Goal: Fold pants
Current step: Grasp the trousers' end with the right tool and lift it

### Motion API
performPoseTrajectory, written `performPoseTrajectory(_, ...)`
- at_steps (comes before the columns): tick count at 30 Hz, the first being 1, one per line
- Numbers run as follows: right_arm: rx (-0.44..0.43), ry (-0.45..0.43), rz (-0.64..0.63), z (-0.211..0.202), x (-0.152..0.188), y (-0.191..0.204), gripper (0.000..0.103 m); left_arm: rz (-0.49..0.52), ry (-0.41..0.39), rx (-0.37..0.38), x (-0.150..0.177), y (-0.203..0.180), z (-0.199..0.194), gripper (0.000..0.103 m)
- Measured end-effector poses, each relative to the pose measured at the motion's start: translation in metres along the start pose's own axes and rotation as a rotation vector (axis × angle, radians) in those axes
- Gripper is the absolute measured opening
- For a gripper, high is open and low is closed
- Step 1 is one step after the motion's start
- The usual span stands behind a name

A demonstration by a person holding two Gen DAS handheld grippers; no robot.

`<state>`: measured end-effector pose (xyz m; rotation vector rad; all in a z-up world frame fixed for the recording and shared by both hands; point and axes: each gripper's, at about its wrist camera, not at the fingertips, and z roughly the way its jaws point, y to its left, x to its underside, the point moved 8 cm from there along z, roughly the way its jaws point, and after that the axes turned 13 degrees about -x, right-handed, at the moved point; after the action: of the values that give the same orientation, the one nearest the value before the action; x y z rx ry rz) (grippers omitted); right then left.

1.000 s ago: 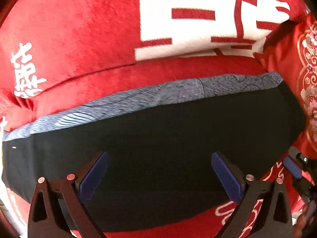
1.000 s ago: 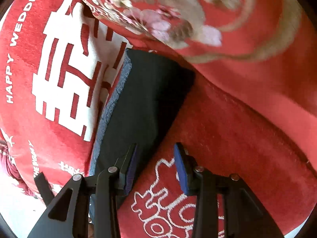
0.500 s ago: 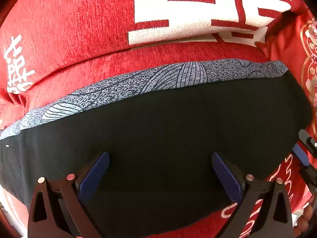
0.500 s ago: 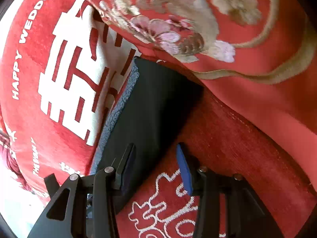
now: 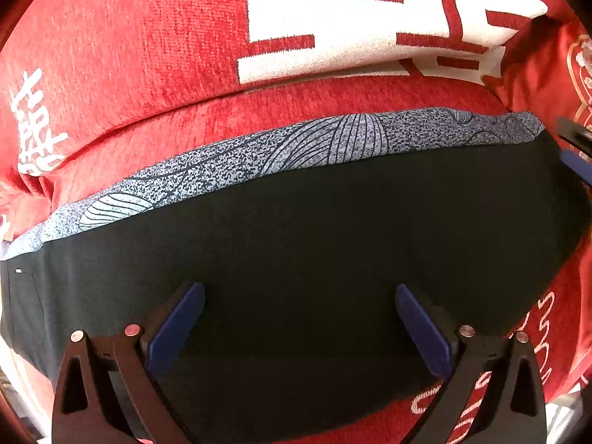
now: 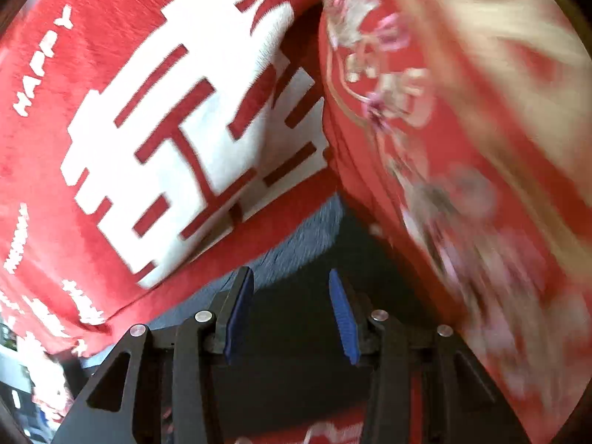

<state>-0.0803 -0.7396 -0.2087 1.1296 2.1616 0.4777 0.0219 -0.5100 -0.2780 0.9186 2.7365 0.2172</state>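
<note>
Dark pants (image 5: 333,259) folded flat into long band, grey patterned strip (image 5: 296,151) along far edge.

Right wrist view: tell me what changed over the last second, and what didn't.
The right gripper swung from beside the pants' edge to over the dark fabric, with the red embroidered pillow now blurred by motion. The left gripper moved in closer over the pants. Both stayed open, gripping nothing; the pants stayed flat.

Black pants (image 5: 314,251) with speckled grey band; red-and-white cover (image 5: 148,55).
</note>
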Motion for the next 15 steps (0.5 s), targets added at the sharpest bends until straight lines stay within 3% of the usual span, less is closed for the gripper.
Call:
performPoseTrajectory(3, 0.09, 0.044, -0.014, 0.019, -0.003, -0.02, 0.045, -0.002, -0.007, 0.0, 0.001, -0.001, 0.001, 0.103)
performPoseTrajectory(4, 0.103, 0.045, -0.03, 0.018, -0.002, -0.022, 0.04, -0.004, -0.008, 0.0, 0.002, -0.001, 0.001, 0.103)
performPoseTrajectory(9, 0.208, 0.035, -0.061, -0.006, 0.012, -0.022, 0.041, -0.007, -0.009, 0.005, 0.003, 0.002, 0.005, 0.103)
performPoseTrajectory(15, -0.031, 0.034, 0.151, -0.051, 0.059, -0.019, 0.048, 0.0, -0.02, 0.011, 0.002, 0.003, 0.005, 0.103)
